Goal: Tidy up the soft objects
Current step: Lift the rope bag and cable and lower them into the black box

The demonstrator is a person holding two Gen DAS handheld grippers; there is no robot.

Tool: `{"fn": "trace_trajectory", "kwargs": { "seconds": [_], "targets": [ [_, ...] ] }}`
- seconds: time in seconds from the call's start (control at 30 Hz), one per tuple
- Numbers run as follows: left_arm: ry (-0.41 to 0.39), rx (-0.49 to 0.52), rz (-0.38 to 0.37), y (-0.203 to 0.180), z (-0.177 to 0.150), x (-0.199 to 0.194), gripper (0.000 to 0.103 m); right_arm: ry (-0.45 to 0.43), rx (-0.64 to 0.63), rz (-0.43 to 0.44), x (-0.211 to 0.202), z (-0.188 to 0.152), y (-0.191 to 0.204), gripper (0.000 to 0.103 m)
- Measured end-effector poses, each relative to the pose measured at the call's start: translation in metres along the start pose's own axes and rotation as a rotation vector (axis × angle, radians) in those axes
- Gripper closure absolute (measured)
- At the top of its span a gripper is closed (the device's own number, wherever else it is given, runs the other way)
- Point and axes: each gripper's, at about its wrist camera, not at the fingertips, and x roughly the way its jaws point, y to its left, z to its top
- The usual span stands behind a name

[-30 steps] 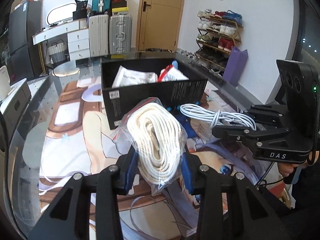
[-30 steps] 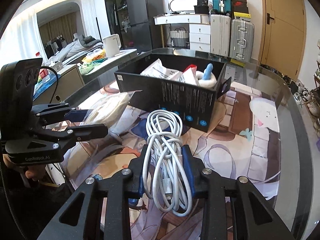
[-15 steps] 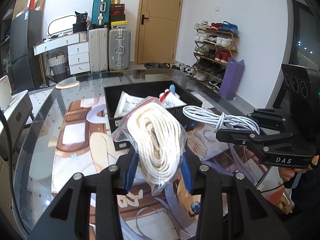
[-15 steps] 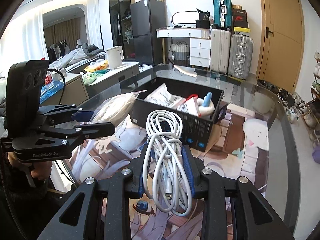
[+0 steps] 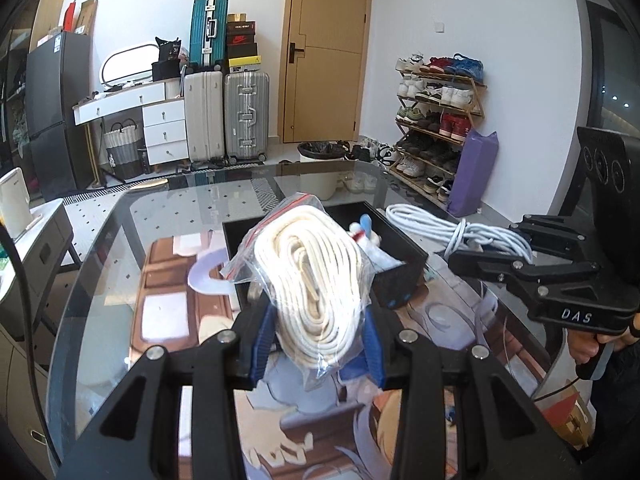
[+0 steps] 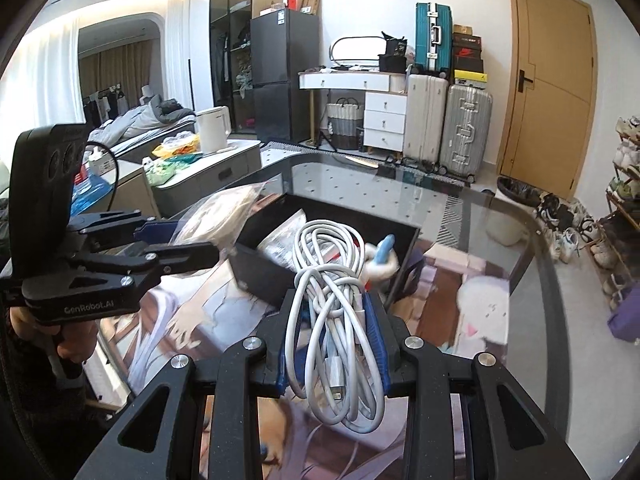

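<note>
My left gripper (image 5: 318,340) is shut on a clear bag of coiled cream rope (image 5: 312,280), held above the table in front of the black box (image 5: 400,280). My right gripper (image 6: 332,340) is shut on a bundle of white cable (image 6: 332,280), also held above the table, with the black box (image 6: 256,268) just beyond and below it. The box holds plastic packets and a white soft toy with a blue part (image 6: 384,256). Each gripper shows in the other's view: the right (image 5: 492,260) with the cable (image 5: 452,228), the left (image 6: 176,244) with the bag (image 6: 216,216).
The glass table (image 5: 104,280) carries a printed cartoon mat (image 6: 192,320). Its curved far edge lies beyond the box. Suitcases (image 5: 224,116), a white dresser, a door and a shoe rack (image 5: 436,120) stand behind. A counter with a kettle (image 6: 214,128) is at the left.
Both grippers have risen with their loads and now look down on the box from higher up. The box appears smaller and lower in both views.
</note>
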Motion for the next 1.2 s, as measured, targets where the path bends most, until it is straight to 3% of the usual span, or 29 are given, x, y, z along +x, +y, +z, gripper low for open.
{"fn": "trace_trajectory", "kwargs": {
  "seconds": [0.53, 1.2],
  "targets": [
    [-0.021, 0.034, 0.017, 0.007, 0.037, 0.030, 0.065, 0.029, -0.077, -0.003, 0.037, 0.042, -0.020, 0.071],
    [0.065, 0.040, 0.004, 0.017, 0.042, 0.085, 0.065, 0.115, -0.124, 0.047, 0.102, 0.051, -0.034, 0.071]
  ]
}}
